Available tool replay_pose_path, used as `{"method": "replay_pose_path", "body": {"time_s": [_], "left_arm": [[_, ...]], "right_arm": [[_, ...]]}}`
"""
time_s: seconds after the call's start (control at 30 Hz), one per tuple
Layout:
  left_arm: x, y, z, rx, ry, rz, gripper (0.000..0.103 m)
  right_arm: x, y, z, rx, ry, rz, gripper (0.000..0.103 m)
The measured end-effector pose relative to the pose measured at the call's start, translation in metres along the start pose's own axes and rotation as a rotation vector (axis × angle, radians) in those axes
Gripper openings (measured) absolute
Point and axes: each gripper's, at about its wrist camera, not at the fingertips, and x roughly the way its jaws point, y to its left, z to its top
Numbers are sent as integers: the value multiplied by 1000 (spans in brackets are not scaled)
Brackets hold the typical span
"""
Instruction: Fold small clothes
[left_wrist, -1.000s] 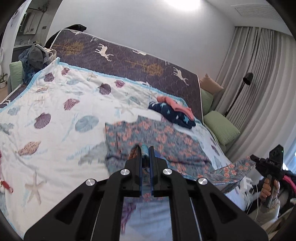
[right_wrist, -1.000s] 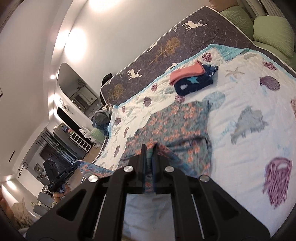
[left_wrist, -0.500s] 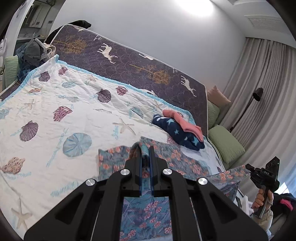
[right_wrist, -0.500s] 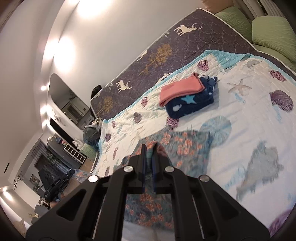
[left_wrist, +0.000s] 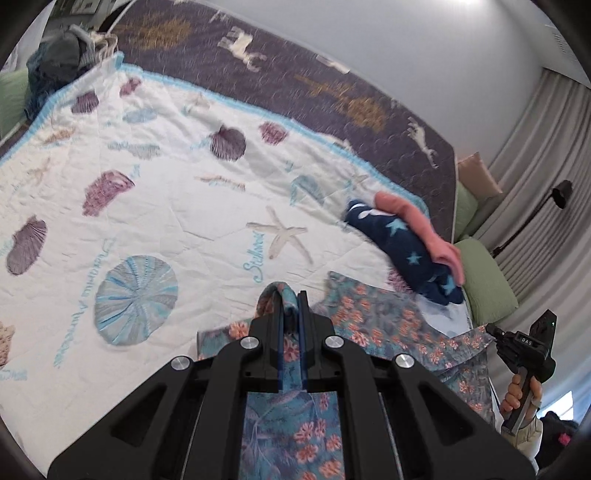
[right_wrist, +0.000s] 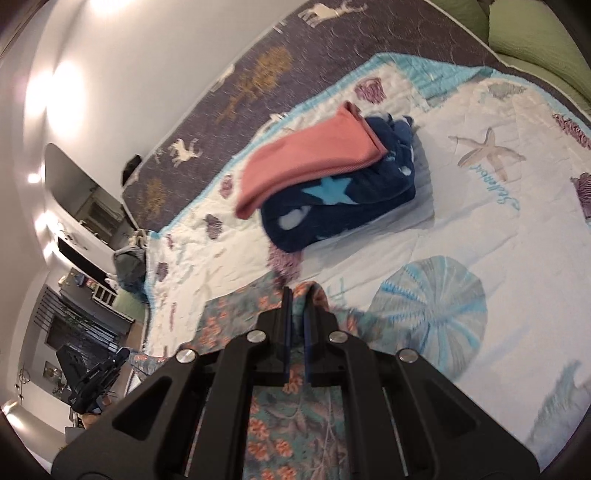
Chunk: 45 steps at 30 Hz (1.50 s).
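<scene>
The floral garment (left_wrist: 373, 317) lies on the seashell quilt (left_wrist: 166, 206), its near edge lifted off the bed and carried over the rest of the cloth toward the far side. The left gripper (left_wrist: 291, 306) is pressed together on a bunched corner of that edge, fabric humped up between its blue pads; the right gripper (right_wrist: 298, 306) is clamped on the other corner in the same way. Seen from the left camera, the right one shows at the bed's edge in the person's hand (left_wrist: 521, 395), with the cloth stretched between the two.

Just beyond the garment sits a finished stack, a navy star-print piece (right_wrist: 343, 206) with a pink one (right_wrist: 310, 162) on top.

This looks like the first fold, half made. To do it well, I'd say both corners should travel level and at the same pace so the edge stays taut, then land squarely on the far hem before either claw lets go. The stack is close on the right side; the fold should stop short of it, or the pile may get shoved.
</scene>
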Motion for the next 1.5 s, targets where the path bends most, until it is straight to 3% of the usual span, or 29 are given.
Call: {"method": "replay_pose_path", "body": {"time_s": [0.3,0.37,0.43,0.53,0.6,0.7,0.77,0.87,1.0,1.2,1.27,1.3,1.33,1.37,1.4,1.5], "left_arm": [[72,35,12,-60,89,82,10],[80,46,10,-79,92,117,14],[78,57,9,-107,68,135,17],[57,64,10,-104,-13,142,23],[46,60,10,-39,-36,139,33],[41,51,6,78,4,104,47],[47,43,3,139,40,88,48],[69,35,-3,220,107,109,48],[91,30,-6,238,172,65,48],[115,24,-2,236,185,45,48],[115,25,1,220,173,29,45],[115,26,3,212,166,19,24],[114,27,4,208,161,15,3],[113,29,5,196,154,11,0],[109,30,7,187,124,17,0],[98,32,13,174,60,36,0]], "right_arm": [[61,-19,17,43,79,-75,6],[69,-22,16,42,98,-99,18],[69,-26,16,43,89,-120,36],[53,-28,22,23,41,-128,36],[40,-21,26,-48,19,-141,37],[36,-4,23,-218,80,-174,56],[42,3,16,-317,136,-179,57],[62,16,0,-524,194,-278,60],[84,24,-18,-718,261,-367,66],[104,22,0,-667,271,-270,72],[111,18,9,-633,267,-247,72],[114,14,16,-587,263,-228,67],[114,13,18,-557,259,-211,37],[114,8,23,-498,256,-175,9],[114,-2,30,-402,255,-131,9],[105,-16,38,-299,205,-60,8]]}}
